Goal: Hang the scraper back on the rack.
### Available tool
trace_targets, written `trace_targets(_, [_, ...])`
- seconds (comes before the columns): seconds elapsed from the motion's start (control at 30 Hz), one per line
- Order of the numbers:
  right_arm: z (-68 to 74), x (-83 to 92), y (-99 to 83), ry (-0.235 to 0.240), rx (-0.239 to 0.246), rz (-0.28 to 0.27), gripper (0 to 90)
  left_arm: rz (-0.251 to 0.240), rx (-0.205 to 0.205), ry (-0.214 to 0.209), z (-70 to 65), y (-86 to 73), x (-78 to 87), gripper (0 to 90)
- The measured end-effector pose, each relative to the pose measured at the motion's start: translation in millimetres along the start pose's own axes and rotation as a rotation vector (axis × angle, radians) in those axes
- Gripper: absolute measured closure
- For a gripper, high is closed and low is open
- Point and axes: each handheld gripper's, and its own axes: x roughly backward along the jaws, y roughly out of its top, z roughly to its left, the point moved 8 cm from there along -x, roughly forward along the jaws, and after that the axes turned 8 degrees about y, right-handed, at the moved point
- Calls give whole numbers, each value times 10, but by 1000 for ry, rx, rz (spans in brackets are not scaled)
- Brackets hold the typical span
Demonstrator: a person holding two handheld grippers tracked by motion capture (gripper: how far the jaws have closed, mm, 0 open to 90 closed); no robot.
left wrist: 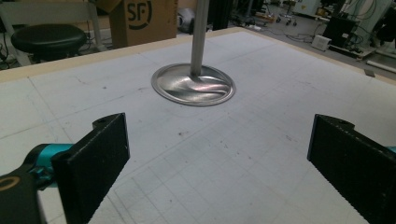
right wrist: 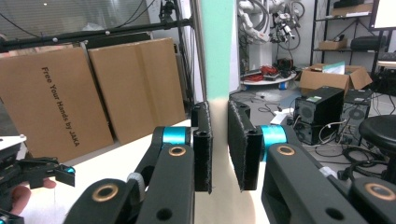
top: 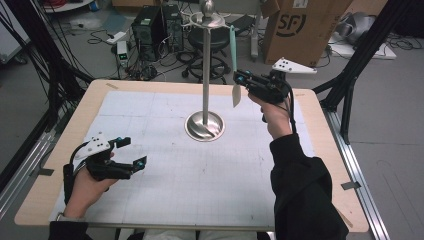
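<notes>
Right gripper (top: 242,79): fingers (right wrist: 202,144) drawn narrow and closed on the hanging spatula (top: 235,70), gripping it low down where the mint-green handle meets the cream blade. In the right gripper view the strip of the utensil runs upright between the two black pads, green above, pale below. The blade end hangs just below the grip, clear of the worktop (top: 60,150).

The spatula hangs from the top ring of a metal stand (top: 205,75). The stand is a polished upright pole on a round dished base, sitting on the gridded white mat (top: 200,170) at the far centre of the worktop. The right hand (top: 275,112) is raised well above the mat, just to the right of the pole, black sleeve trailing back to the near edge.

Left gripper (top: 132,152): fingers (left wrist: 93,163) spread wide, nothing between them. It is held low over the near left part of the mat, well apart from the stand. The left gripper view looks across bare mat toward the stand base.

Beyond the worktop: cardboard box (top: 300,25), stool (top: 210,47), computer tower (top: 150,25) on the floor.
</notes>
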Motion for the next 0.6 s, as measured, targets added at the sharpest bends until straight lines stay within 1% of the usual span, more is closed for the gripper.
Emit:
trace_targets(0.07, [0, -17, -8, -9, 13, 1, 799, 1, 3, 1, -1, -8, -4, 61])
trace_targets(0.1, [-1, -23, -9, -16, 30, 2, 794, 1, 4, 1, -3, -12, -10, 61])
trace_targets(0.17, [-4, -27, -11, -23, 49, 3, 777, 8, 6, 0, -14, -34, -26, 61])
trace_targets(0.23, [6, -20, -2, -33, 68, 1, 720, 12, 6, -1, -16, -44, -32, 61])
trace_targets(0.3, [35, -11, -2, -27, 79, 3, 676, 10, 9, -4, -15, -40, -31, 61])
trace_targets(0.33, [59, 4, -11, -23, 97, 4, 654, 6, 13, -4, -15, -35, -29, 61])
trace_targets(0.37, [72, 16, -20, -22, 105, 5, 634, 3, 15, -6, -16, -32, -25, 61])
trace_targets(0.4, [90, 35, -38, -18, 109, 7, 616, -2, 20, -8, -18, -25, -25, 61])
trace_targets(0.47, [110, 79, -92, -13, 106, 25, 547, -3, 22, -7, -5, -22, -33, 61])
trace_targets(0.53, [115, 126, -155, -6, 89, 44, 471, 2, 28, -5, 6, -27, -54, 61])
trace_targets(0.57, [123, 149, -187, 3, 79, 44, 440, 3, 25, -4, 12, -28, -68, 61])
trace_targets(0.6, [125, 180, -222, 4, 79, 51, 413, 5, 26, -4, 13, -26, -80, 61])
